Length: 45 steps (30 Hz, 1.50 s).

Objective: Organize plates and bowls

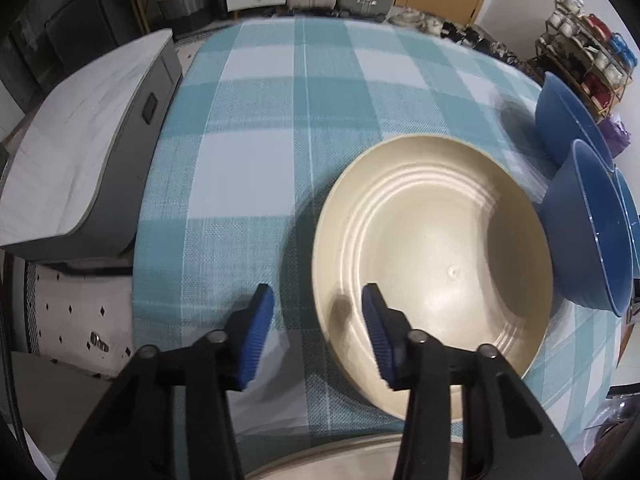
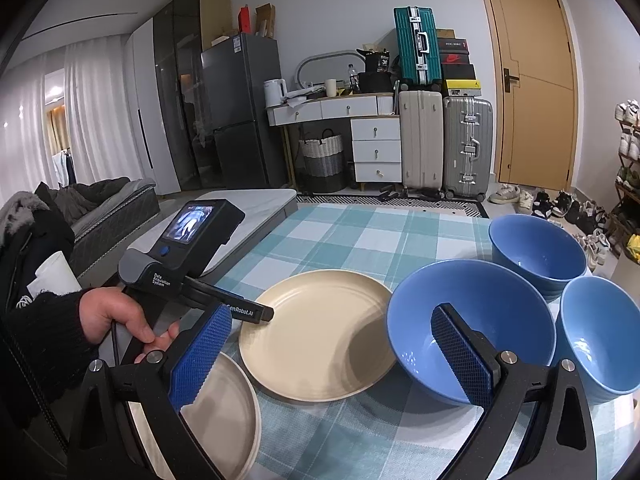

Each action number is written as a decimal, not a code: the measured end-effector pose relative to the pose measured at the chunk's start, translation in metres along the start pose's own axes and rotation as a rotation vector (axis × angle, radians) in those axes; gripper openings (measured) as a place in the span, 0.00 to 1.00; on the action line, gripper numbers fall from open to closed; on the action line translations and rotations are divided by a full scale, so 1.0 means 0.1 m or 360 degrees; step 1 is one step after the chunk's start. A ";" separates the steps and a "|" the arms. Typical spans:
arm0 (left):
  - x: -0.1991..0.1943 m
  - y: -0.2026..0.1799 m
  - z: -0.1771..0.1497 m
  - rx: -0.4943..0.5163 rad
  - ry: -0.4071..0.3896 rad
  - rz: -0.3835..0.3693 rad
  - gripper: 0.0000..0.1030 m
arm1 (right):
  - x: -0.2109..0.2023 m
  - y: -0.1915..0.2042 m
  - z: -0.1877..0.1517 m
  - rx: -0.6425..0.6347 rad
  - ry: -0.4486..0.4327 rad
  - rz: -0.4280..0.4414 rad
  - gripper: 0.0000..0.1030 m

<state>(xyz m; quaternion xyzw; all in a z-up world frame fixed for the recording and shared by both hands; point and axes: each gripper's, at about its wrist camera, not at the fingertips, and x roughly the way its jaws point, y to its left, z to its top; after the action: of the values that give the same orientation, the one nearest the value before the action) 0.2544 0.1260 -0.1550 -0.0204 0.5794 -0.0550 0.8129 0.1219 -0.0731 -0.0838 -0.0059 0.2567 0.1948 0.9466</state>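
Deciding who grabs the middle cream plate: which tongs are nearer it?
Left. The left tongs straddle the cream plate at its near rim, open. The right tongs hover open, one finger over the nearest blue bowl.

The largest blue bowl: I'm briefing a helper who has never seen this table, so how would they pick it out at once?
On the teal-checked tablecloth, find the cream plate in the middle, then look just to its right. There sit three blue bowls; the largest blue bowl is the one touching the plate's side, wider than the two smaller bowls beyond it.
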 end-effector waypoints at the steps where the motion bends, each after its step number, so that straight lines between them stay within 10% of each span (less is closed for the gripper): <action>1: 0.01 0.01 0.00 -0.0007 0.0004 -0.0007 0.33 | 0.01 0.00 0.00 0.0001 0.0006 0.0001 0.99; 11: 0.02 -0.02 -0.03 0.0094 0.0015 -0.0061 0.09 | 0.02 0.00 -0.01 0.0016 0.0035 0.0007 0.99; 45: -0.08 0.57 -0.12 -0.0093 -0.0039 -0.0051 0.06 | 0.27 0.13 0.47 -0.0082 0.0155 0.0108 0.99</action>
<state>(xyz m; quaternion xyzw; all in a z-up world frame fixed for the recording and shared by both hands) 0.2443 0.1837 -0.1566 -0.0540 0.5703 -0.0509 0.8181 0.1609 -0.0465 -0.0553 -0.0312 0.2974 0.2329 0.9254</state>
